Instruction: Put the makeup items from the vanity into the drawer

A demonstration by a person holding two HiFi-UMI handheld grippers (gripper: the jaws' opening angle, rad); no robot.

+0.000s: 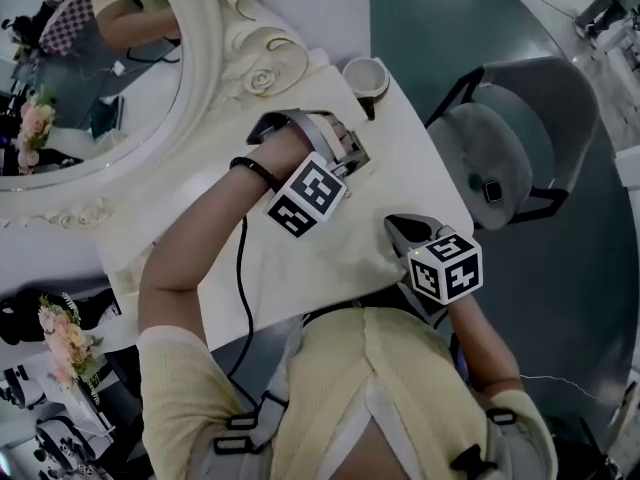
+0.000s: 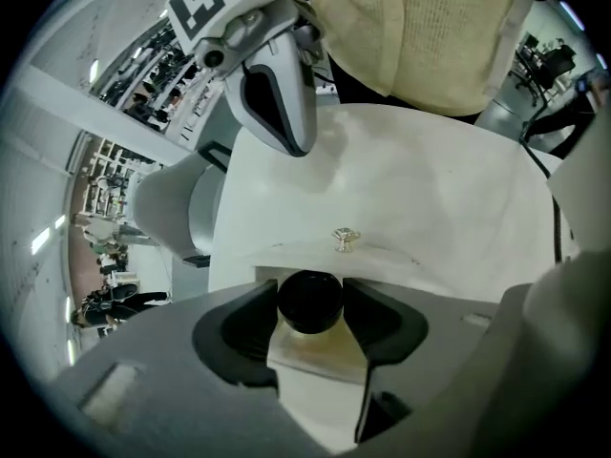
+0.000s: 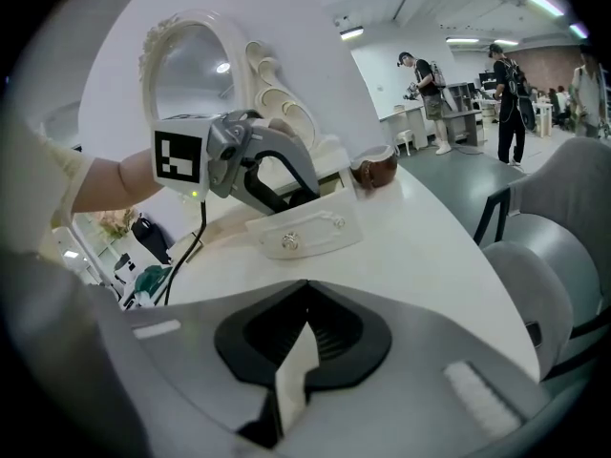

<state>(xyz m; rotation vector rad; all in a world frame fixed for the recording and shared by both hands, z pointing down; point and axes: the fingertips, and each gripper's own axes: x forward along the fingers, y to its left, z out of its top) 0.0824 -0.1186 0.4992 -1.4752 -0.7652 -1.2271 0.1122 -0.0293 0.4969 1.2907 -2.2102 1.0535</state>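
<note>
My left gripper (image 1: 349, 164) points steeply down over a small white drawer (image 3: 305, 225) that stands pulled out on the vanity top (image 1: 300, 258). Its jaws are shut on a black round-topped makeup item (image 2: 308, 300) with a yellowish part under it. In the left gripper view, the drawer's front and its small metal knob (image 2: 345, 239) lie just beyond the jaws. My right gripper (image 1: 403, 231) hovers near the vanity's front edge, shut and holding nothing, and its camera looks at the left gripper (image 3: 277, 184).
A large mirror in an ornate white frame (image 1: 245, 38) stands at the back left. A small cup (image 1: 365, 76) sits on the far corner of the vanity. A grey chair (image 1: 500, 158) stands to the right of the table.
</note>
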